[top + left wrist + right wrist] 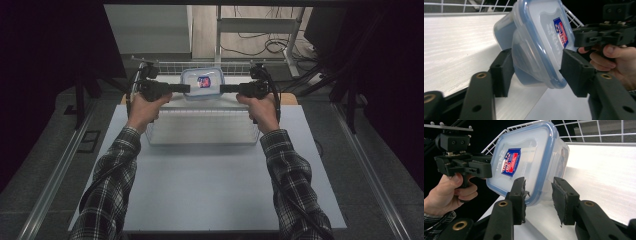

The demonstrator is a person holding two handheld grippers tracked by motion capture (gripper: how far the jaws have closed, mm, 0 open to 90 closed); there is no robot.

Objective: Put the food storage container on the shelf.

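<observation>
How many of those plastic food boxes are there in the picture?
1. The clear plastic container with the blue-rimmed lid is held up between the left gripper and right gripper, above the wire basket. Nothing hints at others.

Dim room, perhaps concrete floor (40, 150).

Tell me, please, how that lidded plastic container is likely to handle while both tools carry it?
The plastic container looks rigid, so it should keep its shape. Its smooth clear walls may be slippery, and the left tool and right tool straddle only its rim. It looks empty, so probably light.
</observation>
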